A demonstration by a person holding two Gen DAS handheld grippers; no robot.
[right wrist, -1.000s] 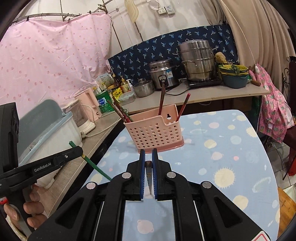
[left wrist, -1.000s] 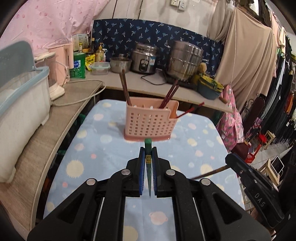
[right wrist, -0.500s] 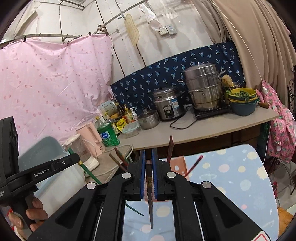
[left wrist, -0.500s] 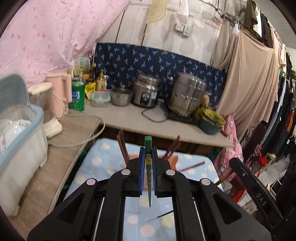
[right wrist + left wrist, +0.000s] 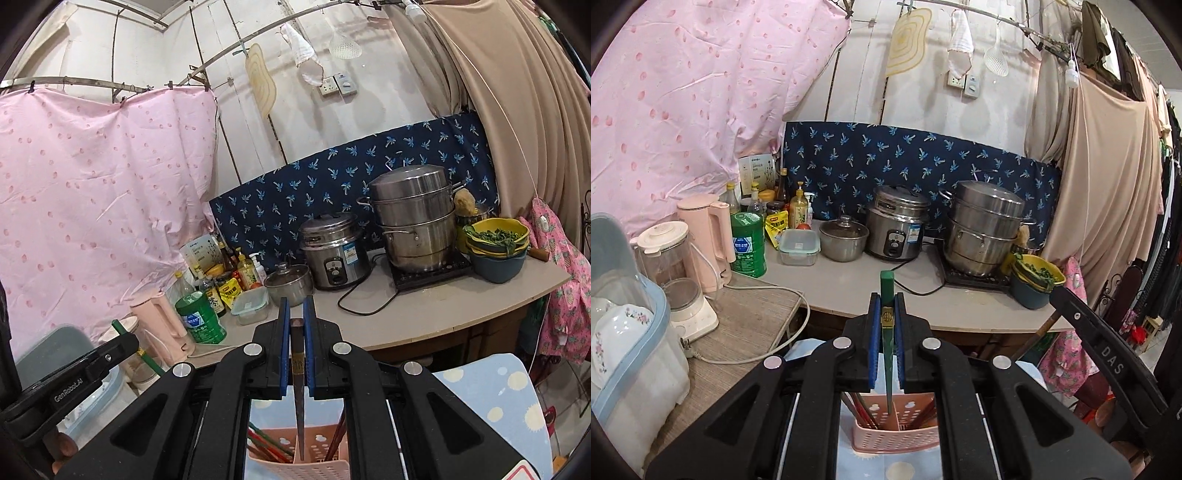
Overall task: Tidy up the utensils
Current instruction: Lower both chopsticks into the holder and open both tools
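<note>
Utensil holder (image 5: 897, 432) on table (image 5: 491, 402), counter (image 5: 849, 284) behind, rice cooker (image 5: 897, 229) left of steamer pot (image 5: 986, 229)

A pink basket (image 5: 897, 437) stands on the blue dotted tablecloth (image 5: 495, 398).

You are looking at a steamer (image 5: 984, 229) and cooker (image 5: 897, 229) gleaming in polished metal, a counter (image 5: 842, 280) showing smooth and matt, and a basket (image 5: 897, 435) of perforated pink plastic. Each matt black plastic claw is showing ribbed blue pads (image 5: 874, 347).
</note>
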